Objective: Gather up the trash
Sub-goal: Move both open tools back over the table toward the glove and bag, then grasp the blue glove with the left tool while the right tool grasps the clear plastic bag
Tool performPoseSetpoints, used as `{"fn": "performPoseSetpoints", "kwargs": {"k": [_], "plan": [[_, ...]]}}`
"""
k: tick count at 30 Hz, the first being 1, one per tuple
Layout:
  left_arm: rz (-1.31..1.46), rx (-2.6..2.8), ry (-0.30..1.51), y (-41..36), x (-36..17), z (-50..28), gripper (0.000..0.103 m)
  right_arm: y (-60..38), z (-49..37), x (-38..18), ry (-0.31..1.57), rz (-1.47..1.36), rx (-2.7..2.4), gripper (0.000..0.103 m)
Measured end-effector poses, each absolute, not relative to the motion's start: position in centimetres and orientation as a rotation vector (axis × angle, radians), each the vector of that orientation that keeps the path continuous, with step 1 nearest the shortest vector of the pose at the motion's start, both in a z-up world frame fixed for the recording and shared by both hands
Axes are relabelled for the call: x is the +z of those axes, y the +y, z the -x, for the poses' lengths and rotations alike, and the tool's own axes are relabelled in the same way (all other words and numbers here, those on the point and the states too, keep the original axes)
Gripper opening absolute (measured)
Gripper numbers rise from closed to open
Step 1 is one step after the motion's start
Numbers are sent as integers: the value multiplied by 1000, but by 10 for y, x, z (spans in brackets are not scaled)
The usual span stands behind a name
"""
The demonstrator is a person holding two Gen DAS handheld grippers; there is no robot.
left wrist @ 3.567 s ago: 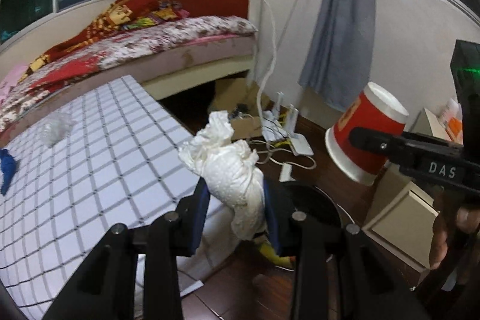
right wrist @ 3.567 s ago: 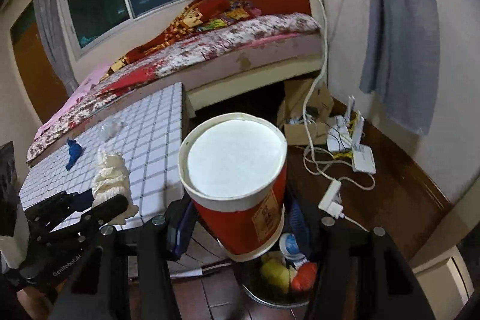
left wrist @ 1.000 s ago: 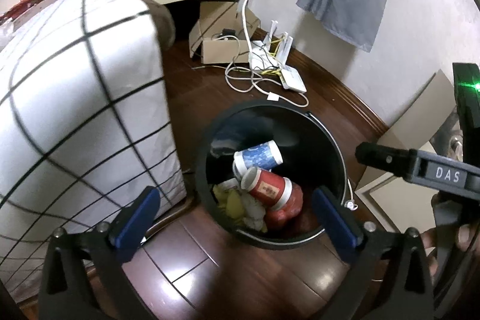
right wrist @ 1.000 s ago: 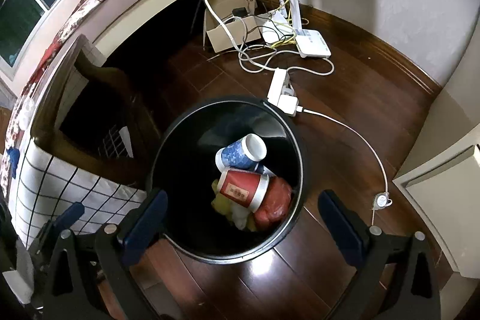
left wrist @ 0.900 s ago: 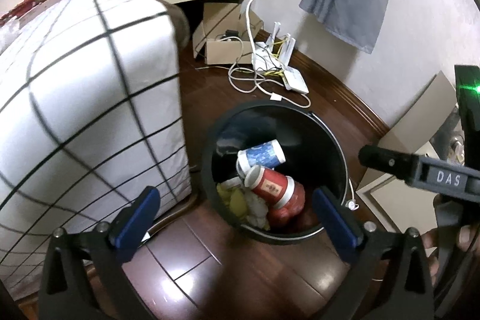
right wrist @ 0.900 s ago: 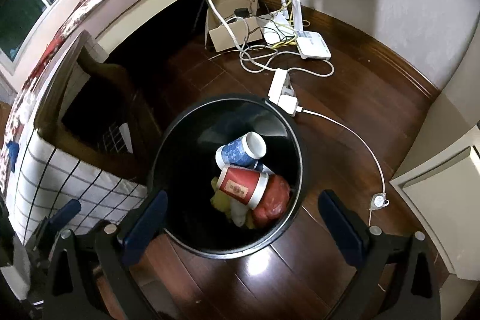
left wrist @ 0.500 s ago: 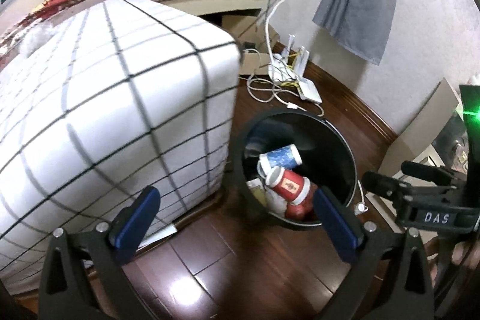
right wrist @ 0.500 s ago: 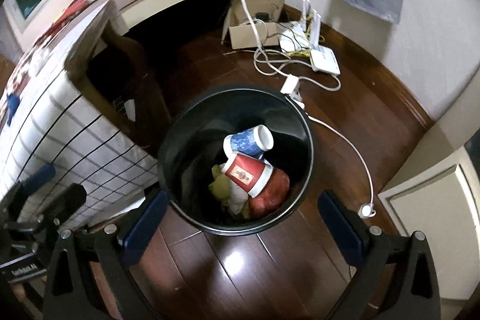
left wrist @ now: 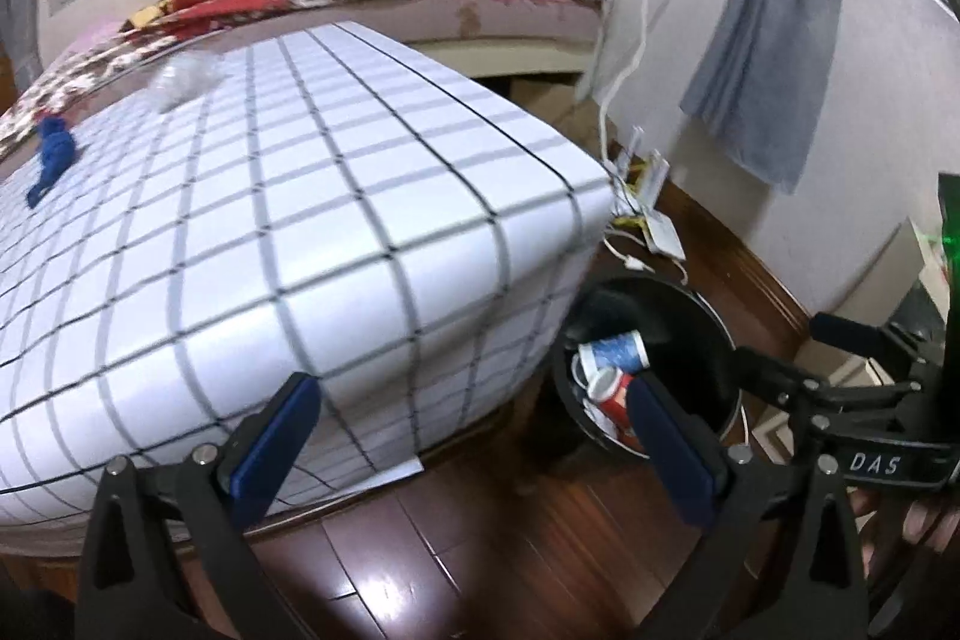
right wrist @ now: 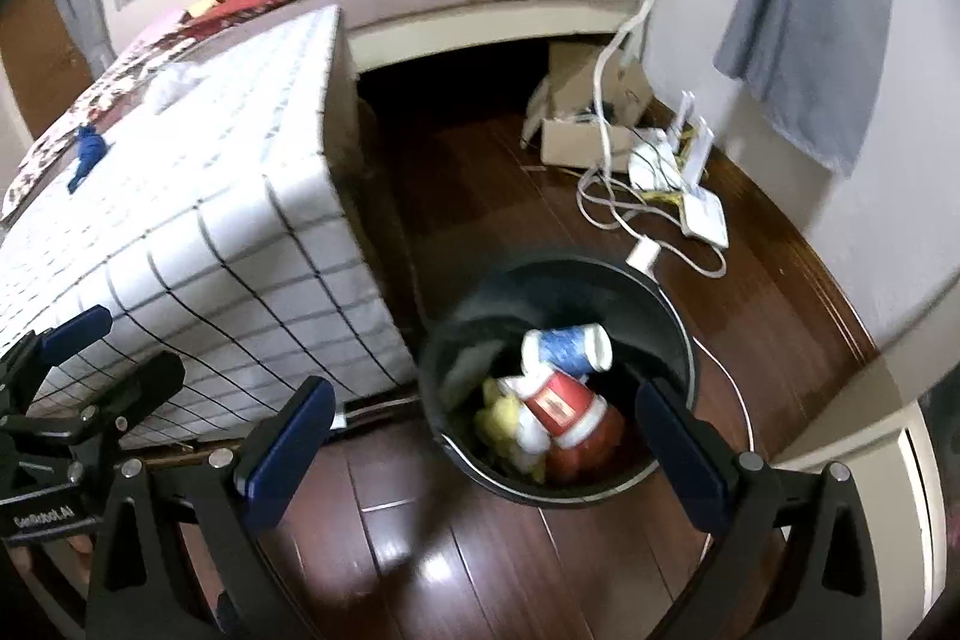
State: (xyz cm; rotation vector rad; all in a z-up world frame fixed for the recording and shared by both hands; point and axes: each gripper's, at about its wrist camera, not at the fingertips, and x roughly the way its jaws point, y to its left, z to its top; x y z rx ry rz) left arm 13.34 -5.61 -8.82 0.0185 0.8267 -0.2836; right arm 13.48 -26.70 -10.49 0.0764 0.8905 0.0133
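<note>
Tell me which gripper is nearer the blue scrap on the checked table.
Left. The left gripper sits at the near edge of the checked table, facing the blue scrap at its far left. The right gripper hangs over the black bin, off the table's end.

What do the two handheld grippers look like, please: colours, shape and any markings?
Both the left gripper and the right gripper have black frames with silver bolts and flat blue finger pads. From outside, one body reads "DAS", the other "GenRobot.AI". A green light glows on the right one.
</note>
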Motion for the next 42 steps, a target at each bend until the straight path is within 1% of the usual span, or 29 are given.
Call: {"fn": "performPoseSetpoints", "kwargs": {"k": [14, 29, 33, 37, 39, 40, 41, 42], "plan": [[31, -89, 723, 37, -54, -138, 102, -188, -158, -55, 724, -49, 155, 102], [17, 85, 662, 125, 3, -178, 102, -103, -215, 3, 661, 2, 323, 102], [20, 151, 672, 161, 1, -210, 102, -68, -257, 6, 645, 47, 368, 102], [61, 224, 706, 209, -11, -252, 102, -16, -311, -1, 685, 141, 405, 102], [79, 248, 723, 230, -21, -272, 101, 7, -340, -7, 700, 138, 436, 102], [96, 244, 739, 241, -27, -284, 99, 15, -351, -11, 711, 141, 450, 102], [104, 241, 750, 248, -32, -293, 94, 24, -362, -14, 720, 153, 455, 102], [103, 242, 754, 253, -36, -300, 92, 34, -373, -18, 726, 167, 457, 102]]}}
